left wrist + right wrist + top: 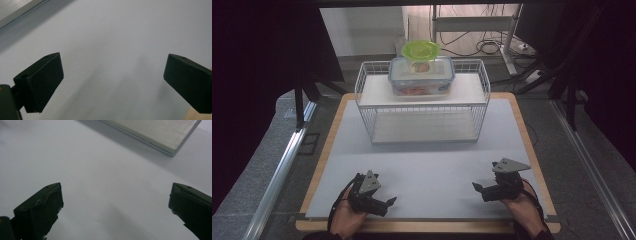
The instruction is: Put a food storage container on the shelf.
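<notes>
The left tool [391, 201] rests low over the near edge of the table [432, 165], held in the person's left hand [346, 216], and points inward toward the right tool. Its jaws stand wide apart with nothing between them; in the left gripper view the left tool [112, 75] looks down on bare pale table surface [120, 37], with a strip of the wooden edge [200, 116] showing just by its right-hand jaw.

The right tool [475, 187] sits at the near right of the table in the person's right hand [526, 207], pointing back toward the left tool, the two well apart with open table between them. Its jaws are also spread wide and hold nothing. In the right gripper view the right tool [115, 200] hangs above plain table surface, and beyond its jaws a pale flat board [155, 135] crosses the upper part of the view, casting a shadow toward the tool.

Well ahead of both tools, across the table, stands a white wire rack [422, 107]. On its upper shelf sits a clear lidded food box [422, 76], roughly midway between the two tools' lines, with red-orange contents showing through its wall. A small container with a lime-green lid [420, 50] is stacked on top of the box. Neither tool touches the rack or the containers.
</notes>
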Motion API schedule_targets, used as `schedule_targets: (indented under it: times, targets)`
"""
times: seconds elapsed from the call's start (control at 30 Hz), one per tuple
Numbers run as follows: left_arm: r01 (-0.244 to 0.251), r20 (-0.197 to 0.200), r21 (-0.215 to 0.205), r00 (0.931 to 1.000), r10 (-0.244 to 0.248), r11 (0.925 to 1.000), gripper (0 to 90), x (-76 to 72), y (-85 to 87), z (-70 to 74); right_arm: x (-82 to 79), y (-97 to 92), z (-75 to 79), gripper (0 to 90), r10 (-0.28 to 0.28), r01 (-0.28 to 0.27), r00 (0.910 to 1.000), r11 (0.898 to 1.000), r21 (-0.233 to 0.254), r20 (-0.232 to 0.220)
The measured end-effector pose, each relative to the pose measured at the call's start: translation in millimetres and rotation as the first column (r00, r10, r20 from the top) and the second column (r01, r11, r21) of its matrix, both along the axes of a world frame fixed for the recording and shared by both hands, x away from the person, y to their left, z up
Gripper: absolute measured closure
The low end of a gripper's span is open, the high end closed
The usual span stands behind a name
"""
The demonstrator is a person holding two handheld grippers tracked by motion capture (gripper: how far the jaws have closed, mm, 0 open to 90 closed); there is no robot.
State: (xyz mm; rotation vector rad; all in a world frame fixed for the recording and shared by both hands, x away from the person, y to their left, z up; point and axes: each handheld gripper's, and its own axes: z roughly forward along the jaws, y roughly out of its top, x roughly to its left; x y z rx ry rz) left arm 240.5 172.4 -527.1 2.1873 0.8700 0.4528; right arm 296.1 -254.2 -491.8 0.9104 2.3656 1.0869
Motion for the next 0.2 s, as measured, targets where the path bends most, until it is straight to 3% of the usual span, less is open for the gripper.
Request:
schedule_targets:
  times: [0.2]
  targets:
    - [0.0,0.0,0.003,1.0,0.0,1.0,2.4,0.5,-0.5,0.1,0.9,1.1,-3.2,0.0,0.004,-0.005,0.9999,1.0,-0.021,-0.012]
